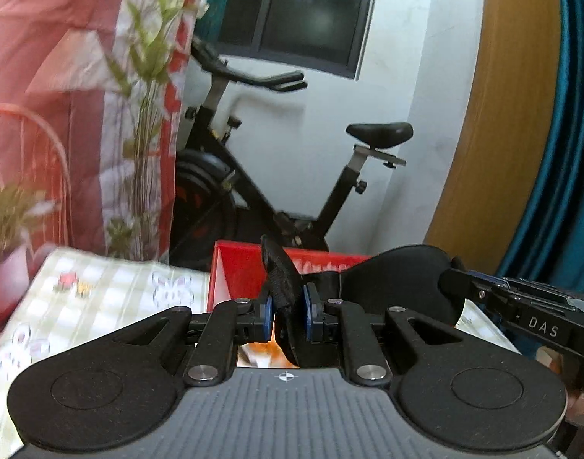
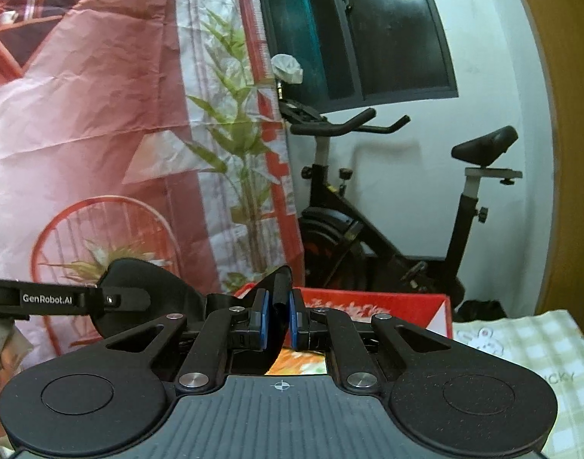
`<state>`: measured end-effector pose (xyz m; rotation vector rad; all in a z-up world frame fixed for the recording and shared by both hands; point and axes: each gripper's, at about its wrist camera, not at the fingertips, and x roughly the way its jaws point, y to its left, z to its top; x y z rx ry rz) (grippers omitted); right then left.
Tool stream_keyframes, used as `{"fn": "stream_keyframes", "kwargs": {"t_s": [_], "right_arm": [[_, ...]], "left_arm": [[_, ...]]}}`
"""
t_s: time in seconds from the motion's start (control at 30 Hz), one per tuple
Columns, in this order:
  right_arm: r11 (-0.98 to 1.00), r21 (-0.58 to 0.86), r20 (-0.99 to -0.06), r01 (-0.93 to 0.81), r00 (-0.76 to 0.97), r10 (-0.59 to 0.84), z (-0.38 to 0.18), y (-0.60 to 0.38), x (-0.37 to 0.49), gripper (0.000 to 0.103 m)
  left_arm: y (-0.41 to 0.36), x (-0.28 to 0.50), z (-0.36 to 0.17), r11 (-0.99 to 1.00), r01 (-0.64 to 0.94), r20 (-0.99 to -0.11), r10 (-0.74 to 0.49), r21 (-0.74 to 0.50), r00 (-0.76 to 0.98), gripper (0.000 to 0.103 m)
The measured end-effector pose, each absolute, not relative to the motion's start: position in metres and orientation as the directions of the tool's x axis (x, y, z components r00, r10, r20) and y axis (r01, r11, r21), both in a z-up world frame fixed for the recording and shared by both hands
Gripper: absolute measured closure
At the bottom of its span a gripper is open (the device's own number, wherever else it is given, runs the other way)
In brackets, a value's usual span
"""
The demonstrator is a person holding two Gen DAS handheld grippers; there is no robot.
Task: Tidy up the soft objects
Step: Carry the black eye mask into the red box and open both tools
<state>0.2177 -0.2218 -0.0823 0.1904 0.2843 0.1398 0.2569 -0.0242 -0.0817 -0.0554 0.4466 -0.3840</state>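
On the far left hangs a creased pink printed sheet (image 1: 62,76) with bamboo stems, thin and papery-looking. Below it lies a pale green checked cloth (image 1: 101,298), soft and quilted.

My left claw (image 1: 286,317) is clenched on one end of a black sleep mask (image 1: 391,279), its blue pads pinching a woven strap fold. The mask hangs in the air between both claws, above a red box (image 1: 238,271) with glossy, stiff walls. I judge the mask very light, floppy and padded, smooth-faced with a ribbed elastic strap; it should sag unless held at both ends, so the strap junctions look like the safest places to grip.

My right claw (image 2: 278,319) is likewise clamped on the mask's other end. Behind stands an exercise bike (image 2: 387,206), hard metal, against a white wall.
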Motion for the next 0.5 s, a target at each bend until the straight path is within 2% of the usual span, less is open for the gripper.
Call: {"fn": "stream_keyframes", "kwargs": {"t_s": [0.23,0.5], "right_arm": [[0.979,0.198,-0.297,-0.042,0.95,0.101,-0.099,-0.241,0.257,0.093],[0.984,0.177,-0.377,0.011,0.924,0.057,-0.13,-0.257,0.289,0.093]], "left_arm": [[-0.048,0.306,-0.092,0.921,0.369,-0.431,-0.385,-0.125,0.816,0.087],[-0.066,0.362,-0.131,0.911,0.381,-0.544,-0.403,-0.16,0.736,0.087]]}}
